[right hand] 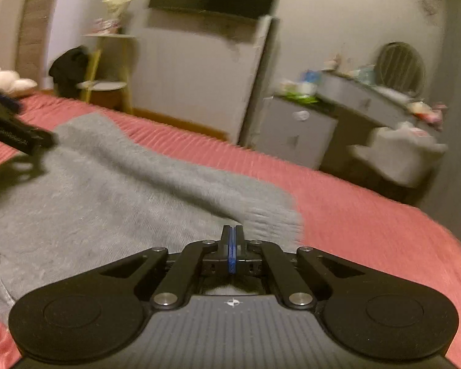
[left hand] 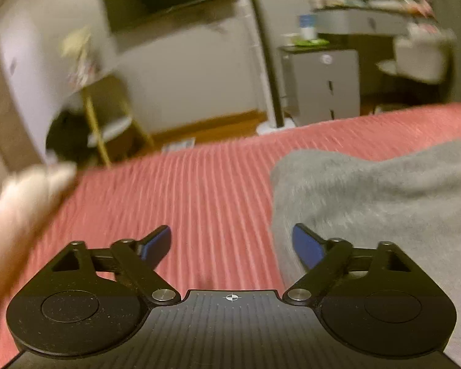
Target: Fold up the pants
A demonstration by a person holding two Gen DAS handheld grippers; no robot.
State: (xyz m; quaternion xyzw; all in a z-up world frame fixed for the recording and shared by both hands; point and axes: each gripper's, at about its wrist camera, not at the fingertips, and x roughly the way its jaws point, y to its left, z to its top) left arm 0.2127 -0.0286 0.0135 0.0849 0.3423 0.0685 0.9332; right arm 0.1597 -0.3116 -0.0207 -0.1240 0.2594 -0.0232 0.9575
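The gray pants (right hand: pixel 113 190) lie spread on the red ribbed bedspread (right hand: pixel 368 221), bunched into soft folds, with one cuffed end reaching toward the bed's far edge and a strip of bare red cover between the cloth and that edge. A drawstring or seam shows at the near left of the cloth in the right wrist view.

The left gripper (left hand: pixel 232 244) hovers over the bedspread with its blue-padded fingers (left hand: pixel 305 246) spread wide apart and nothing between them; the left edge of the pants (left hand: pixel 368 203) lies under and just beside its right finger, while its left finger is over bare red cover. In the right wrist view its black body juts in over the left side of the cloth.

The right gripper (right hand: pixel 232 233) has its blue pads pressed flat together; whether a fold of cloth is caught between them cannot be told. It sits over the pants near their right edge.

A white stuffed toy (right hand: pixel 6 81) rests at the bed's far left corner. Beyond the bed stand a small gray cabinet (right hand: pixel 295 132) with blurred items on top, a cluttered desk (right hand: pixel 362 98), and a white basket (right hand: pixel 399 150) whose contents are too blurred to name.
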